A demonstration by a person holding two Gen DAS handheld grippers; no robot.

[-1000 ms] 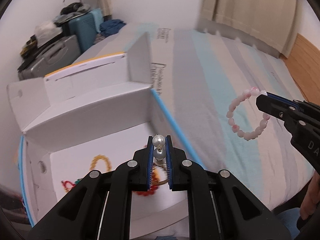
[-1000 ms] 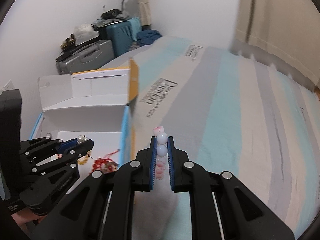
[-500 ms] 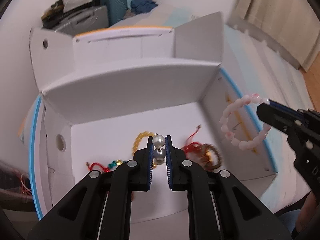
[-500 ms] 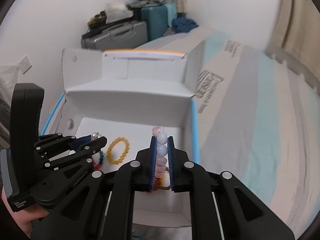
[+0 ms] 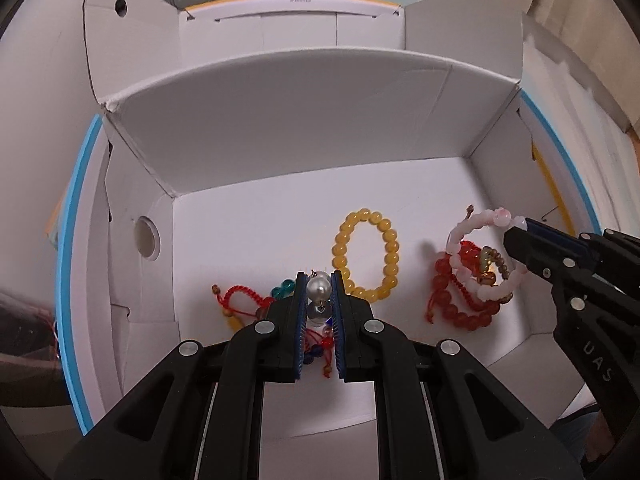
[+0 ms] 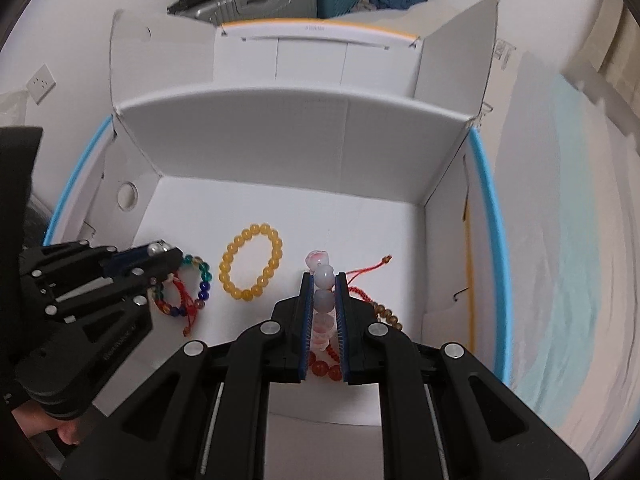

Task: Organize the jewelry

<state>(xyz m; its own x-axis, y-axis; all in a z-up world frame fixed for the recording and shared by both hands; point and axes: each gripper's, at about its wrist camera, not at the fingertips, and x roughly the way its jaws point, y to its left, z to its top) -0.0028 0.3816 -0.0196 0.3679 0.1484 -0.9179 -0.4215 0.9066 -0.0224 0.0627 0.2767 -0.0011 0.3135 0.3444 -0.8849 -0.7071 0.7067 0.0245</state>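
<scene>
White cardboard box [image 5: 280,128], perhaps on bedding [image 6: 560,240]

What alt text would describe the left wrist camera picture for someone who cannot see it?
A black claw grips a pearl earring above an open white cardboard box holding a yellow bead bracelet and red beaded pieces. At right, a second claw holds a pink bead bracelet.

Both tools [image 5: 319,280] [image 6: 323,276] clamped, angled down

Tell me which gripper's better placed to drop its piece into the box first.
Either, marginally the right gripper: its pink bracelet hangs low over the red bracelets inside the box. The left gripper holds pearl earrings.
</scene>
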